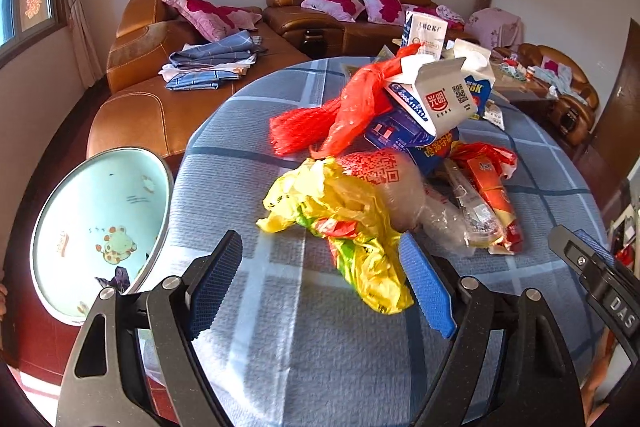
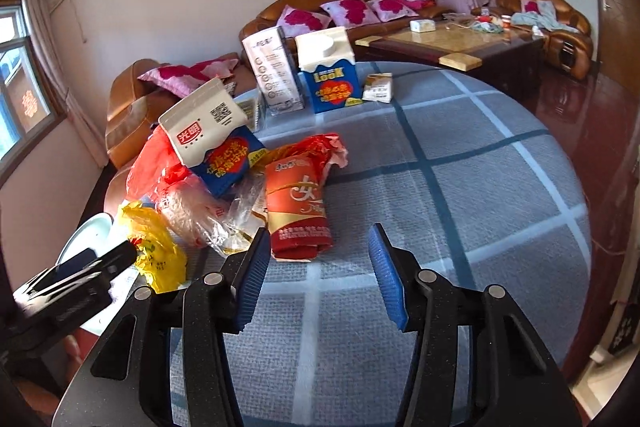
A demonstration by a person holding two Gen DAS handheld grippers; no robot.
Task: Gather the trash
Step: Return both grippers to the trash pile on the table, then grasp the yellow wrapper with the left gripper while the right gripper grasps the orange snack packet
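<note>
**Both grippers spread over a trash heap on the checked table**

The left gripper (image 1: 320, 283) hangs above the blue checked tablecloth (image 1: 304, 359) with its blue-padded fingers (image 1: 426, 291) spread wide and nothing clamped. The lower end of a crumpled yellow plastic bag (image 1: 340, 227) lies between the fingertips, closer to the right pad; whether it touches that pad cannot be told. Just beyond the bag sits a clear plastic bag (image 1: 396, 187) printed with a red QR code, and past that a red plastic bag (image 1: 356, 107) beside red mesh netting (image 1: 298, 129). A tipped milk carton (image 1: 436, 95) rests on top of the heap. Off the left finger, a pale green bin (image 1: 100, 227) with cartoon frogs stands beside the table.

The right gripper (image 2: 318, 273) also has its fingers apart and holds nothing; only tablecloth shows between them. A red snack package (image 2: 298, 211) lies just ahead of its left fingertip, near it but apart. Farther ahead, well clear of the fingers, an upright blue carton (image 2: 330, 75) stands next to a grey-white carton (image 2: 272, 71), with a small flattened box (image 2: 378, 87) to their right.
</note>
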